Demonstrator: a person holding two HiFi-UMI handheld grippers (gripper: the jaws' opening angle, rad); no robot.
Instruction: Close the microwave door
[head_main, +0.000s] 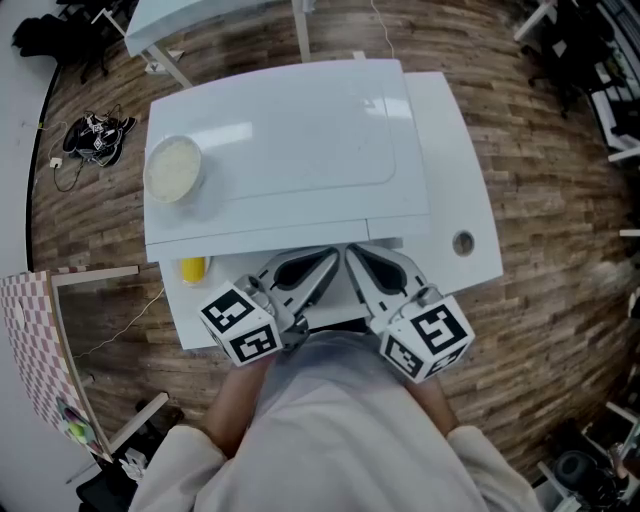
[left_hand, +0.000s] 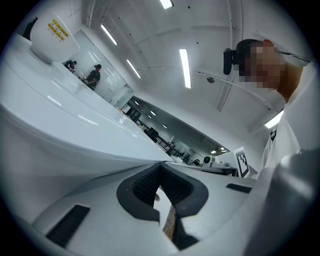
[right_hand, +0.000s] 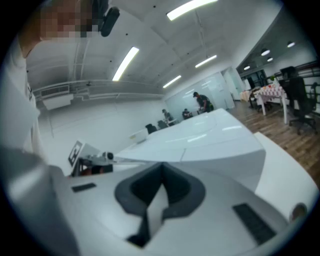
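Only head view shows yellow object (head_main: 193, 268) by left claw (head_main: 332, 258), seemingly closed.

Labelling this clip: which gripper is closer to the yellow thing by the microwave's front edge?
The left gripper: its marker cube sits on the same side as the yellow thing. The right gripper lies beyond it, farther away.

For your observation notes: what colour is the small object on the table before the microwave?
The object is yellow; best in head view.

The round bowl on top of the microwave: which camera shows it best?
The head view: the bowl shows whole, from above. The left gripper view catches only its side, in a corner; the right gripper view misses it.
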